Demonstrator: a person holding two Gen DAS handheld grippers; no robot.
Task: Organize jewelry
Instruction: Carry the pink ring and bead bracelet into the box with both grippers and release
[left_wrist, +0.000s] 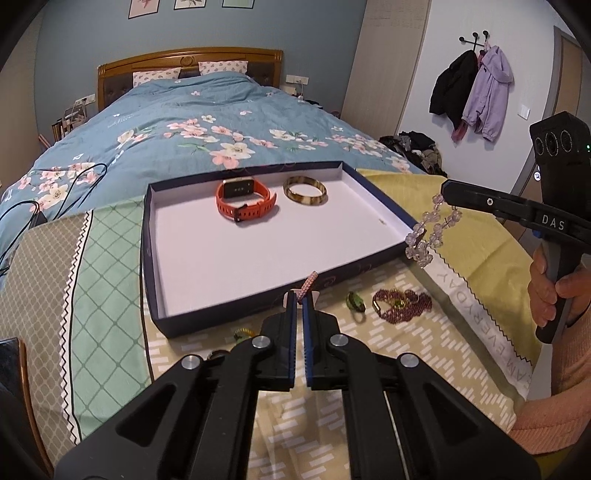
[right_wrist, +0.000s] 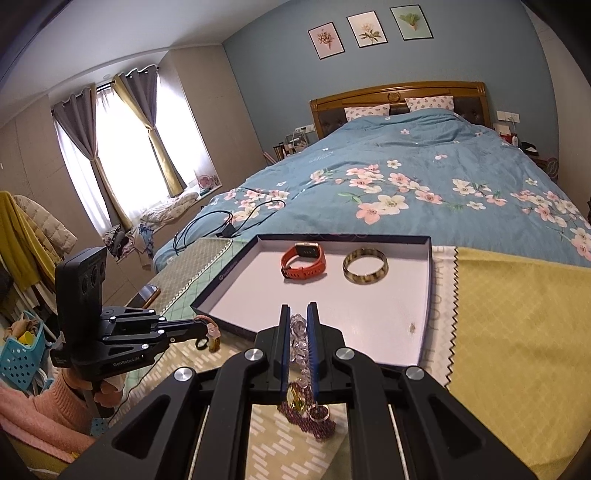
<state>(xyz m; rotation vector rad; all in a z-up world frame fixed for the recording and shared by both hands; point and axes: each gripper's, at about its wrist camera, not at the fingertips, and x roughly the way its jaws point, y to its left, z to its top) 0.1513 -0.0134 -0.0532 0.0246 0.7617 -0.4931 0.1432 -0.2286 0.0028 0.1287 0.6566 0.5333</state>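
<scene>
Left wrist view: the left gripper (left_wrist: 302, 295), jaws nearly closed, is pinched on a thin pink beaded band (left_wrist: 308, 283), held above the near wall of the tray (left_wrist: 236, 314). The band is judged light and limp, best taken at one end.

Right wrist view: the right gripper (right_wrist: 298, 314) is clamped on a clear bead bracelet (right_wrist: 300, 341), hanging over the cloth by the tray edge. It is judged slippery and fragile.

Orange watch (left_wrist: 245, 201), mottled amber-brown bangle (left_wrist: 305, 189), white-lined navy tray (left_wrist: 373, 187), clear crystal bracelet (left_wrist: 430, 232), purple bead necklace (left_wrist: 402, 301), blue floral duvet (left_wrist: 207, 122), yellow diamond-pattern cloth (right_wrist: 517, 332).
</scene>
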